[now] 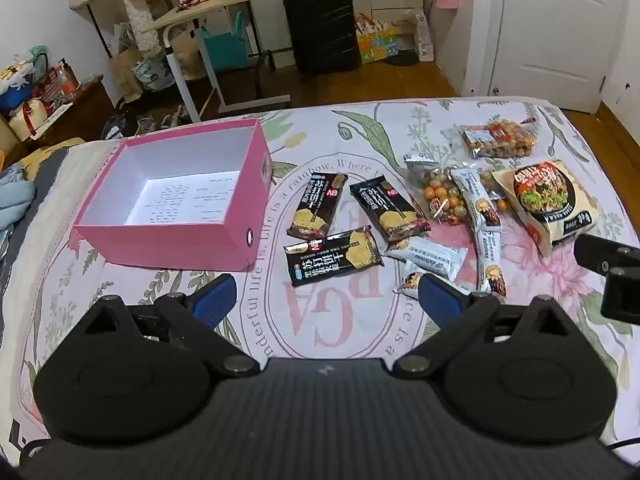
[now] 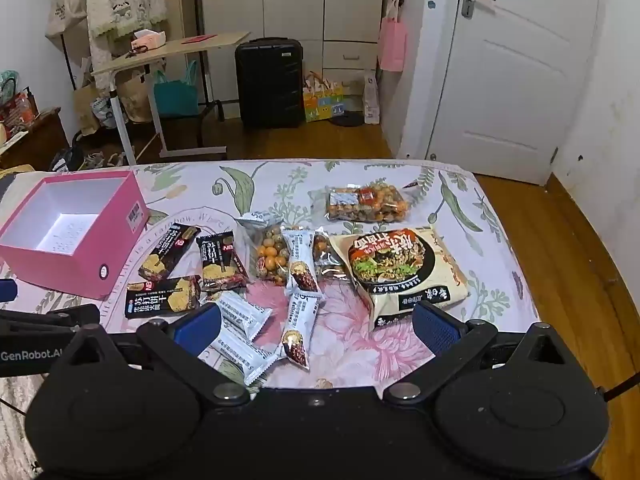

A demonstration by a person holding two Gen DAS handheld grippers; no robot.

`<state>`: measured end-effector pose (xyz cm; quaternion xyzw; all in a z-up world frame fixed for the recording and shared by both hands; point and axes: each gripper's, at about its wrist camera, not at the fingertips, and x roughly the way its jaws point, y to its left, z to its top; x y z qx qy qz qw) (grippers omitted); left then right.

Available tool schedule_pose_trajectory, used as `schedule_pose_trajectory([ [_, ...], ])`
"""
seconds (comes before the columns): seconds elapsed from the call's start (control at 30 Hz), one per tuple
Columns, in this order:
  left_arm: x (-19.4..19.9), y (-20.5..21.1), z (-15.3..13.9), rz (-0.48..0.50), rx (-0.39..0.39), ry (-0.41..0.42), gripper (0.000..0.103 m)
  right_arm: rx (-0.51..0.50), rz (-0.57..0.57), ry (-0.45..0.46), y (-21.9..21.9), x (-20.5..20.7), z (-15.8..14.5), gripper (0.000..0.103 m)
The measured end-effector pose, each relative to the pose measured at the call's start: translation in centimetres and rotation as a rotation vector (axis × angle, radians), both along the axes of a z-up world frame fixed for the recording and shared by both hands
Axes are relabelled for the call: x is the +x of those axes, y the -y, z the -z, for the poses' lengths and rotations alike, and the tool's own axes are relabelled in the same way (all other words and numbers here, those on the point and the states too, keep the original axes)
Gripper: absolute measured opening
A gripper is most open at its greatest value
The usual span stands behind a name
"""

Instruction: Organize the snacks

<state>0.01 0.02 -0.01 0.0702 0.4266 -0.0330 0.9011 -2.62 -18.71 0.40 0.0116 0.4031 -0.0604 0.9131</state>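
Note:
A pink box (image 1: 160, 240) (image 2: 76, 268) with a white inside stands open on the bed, left of the snacks. Three black cracker packs (image 1: 332, 258) (image 2: 162, 298) lie beside it. Several grey-white bars (image 1: 478, 200) (image 2: 300, 258), two clear bags of coated nuts (image 1: 496, 142) (image 2: 366, 204) and a noodle pack (image 1: 550, 204) (image 2: 404, 276) lie to the right. My left gripper (image 1: 326, 300) hovers open above the sheet, near the closest cracker pack. My right gripper (image 2: 316, 328) hangs open over the grey-white bars. Neither holds anything.
The bed sheet (image 1: 340, 332) (image 2: 360, 352) is floral with printed words. Beyond the bed's far edge stand a small desk (image 1: 224, 4), a black suitcase (image 1: 322, 28) (image 2: 270, 80) and a white door (image 2: 516, 76). Wooden floor runs along the bed's right side.

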Motion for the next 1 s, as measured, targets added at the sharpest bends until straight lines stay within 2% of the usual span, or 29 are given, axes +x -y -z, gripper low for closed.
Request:
schedule_pose_trajectory([
  [0.17,-0.5,-0.2,-0.1,-0.004,-0.028,-0.007,0.099,-0.001,0.004,0.007,0.1,-0.1,-0.5,0.103],
  [0.2,-0.9,0.1,0.7,0.006,-0.031,-0.018,0.098,0.014,0.013,0.003,0.6,-0.5,0.0,0.103],
  [0.47,-0.1,0.3,0.9,0.041,-0.033,-0.081,0.098,0.007,0.021,-0.008,1.1,-0.8,-0.1,0.103],
  [0.67,-0.4,0.6,1.2,0.045,-0.013,-0.065,0.098,0.004,0.023,-0.001,1.3,-1.2,-0.1,0.103],
  [0.83,-1.4,1.2,0.9,0.016,0.045,0.020,0.098,0.003,0.032,0.003,1.5,-1.4,-0.1,0.103],
  [1.0,-1.3,0.9,1.0,0.029,0.002,-0.030,0.098,-0.001,0.029,0.007,1.5,-1.6,-0.1,0.103],
])
